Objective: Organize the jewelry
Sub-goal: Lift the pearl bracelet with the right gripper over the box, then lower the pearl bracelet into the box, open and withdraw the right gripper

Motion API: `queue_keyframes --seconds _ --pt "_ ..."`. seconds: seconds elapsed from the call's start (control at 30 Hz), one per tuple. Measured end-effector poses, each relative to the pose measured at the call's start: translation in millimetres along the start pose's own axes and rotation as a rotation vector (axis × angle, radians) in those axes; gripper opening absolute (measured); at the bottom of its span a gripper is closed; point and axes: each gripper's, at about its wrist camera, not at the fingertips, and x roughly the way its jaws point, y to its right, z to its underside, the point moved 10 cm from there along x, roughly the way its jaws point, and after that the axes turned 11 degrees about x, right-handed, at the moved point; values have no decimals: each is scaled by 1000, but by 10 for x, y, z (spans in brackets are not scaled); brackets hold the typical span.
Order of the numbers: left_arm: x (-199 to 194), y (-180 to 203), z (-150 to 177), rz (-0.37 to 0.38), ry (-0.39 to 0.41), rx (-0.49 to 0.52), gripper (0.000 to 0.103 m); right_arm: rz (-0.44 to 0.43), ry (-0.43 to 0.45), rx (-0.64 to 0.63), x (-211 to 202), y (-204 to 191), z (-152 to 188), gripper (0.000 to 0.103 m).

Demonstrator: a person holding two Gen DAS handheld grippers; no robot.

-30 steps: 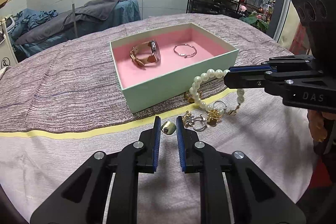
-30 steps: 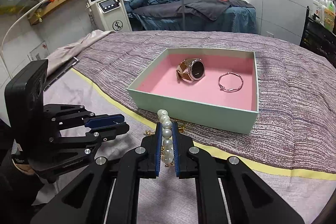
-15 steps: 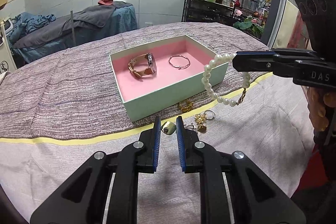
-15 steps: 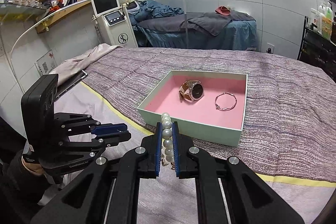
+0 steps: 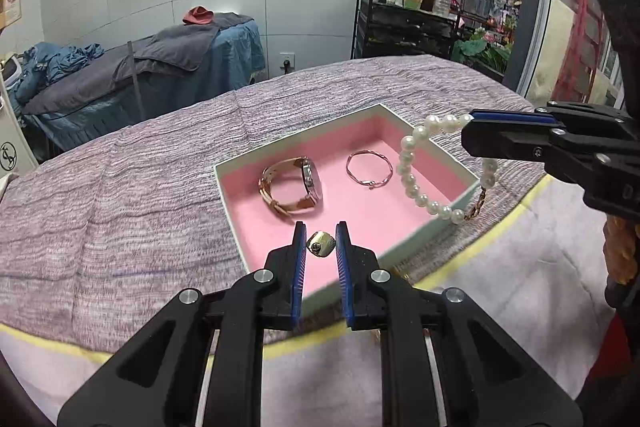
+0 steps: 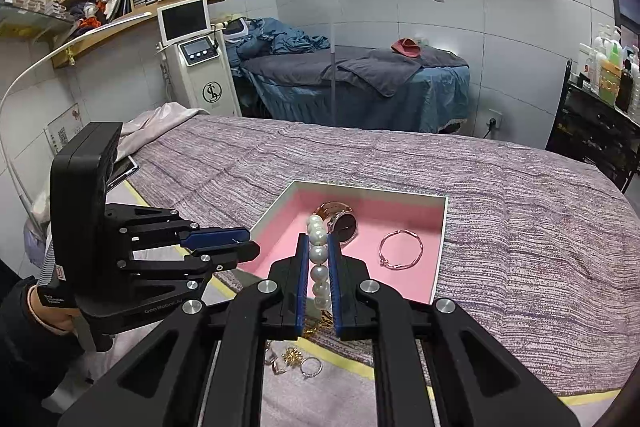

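Observation:
A mint-green box (image 5: 297, 142) with a pink lining sits on the bed; a rose-gold watch (image 5: 294, 187) and a thin bangle (image 5: 369, 167) lie inside. My left gripper (image 5: 320, 243) is shut on a small gold charm (image 5: 321, 245), held over the box's near edge. My right gripper (image 6: 319, 259) is shut on a pearl bracelet (image 6: 318, 253). In the left wrist view the pearl bracelet (image 5: 412, 179) hangs in a loop from the right gripper (image 5: 466, 135) over the box's right corner. The right wrist view shows the left gripper (image 6: 250, 245), the box (image 6: 438, 247), watch (image 6: 340, 223) and bangle (image 6: 401, 250).
Loose rings and gold pieces (image 6: 296, 361) lie on the pale cloth in front of the box, by a yellow stripe (image 6: 360, 367). A purple woven blanket (image 6: 520, 227) covers the bed. Behind stand a blue treatment bed (image 6: 360, 83), a white machine (image 6: 200, 67) and a black bottle shelf (image 5: 404, 23).
Both grippers have risen and moved toward the box. The pearl bracelet came off the cloth and now hangs over the box's corner. The gold charm went from the cloth to above the box's near edge.

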Motion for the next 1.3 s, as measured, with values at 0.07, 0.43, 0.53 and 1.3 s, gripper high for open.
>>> queue_keyframes --seconds 0.07,0.43,0.53,1.3 --pt "126 -25 -50 0 -19 9 15 16 -9 11 92 45 -17 9" --pt "641 -54 32 29 -114 7 15 -16 -113 130 619 225 157 9" --pt "719 -55 82 39 -132 1 15 20 -127 113 721 267 207 9" --pt "695 -72 63 45 -97 -20 53 119 -114 23 816 384 245 34"
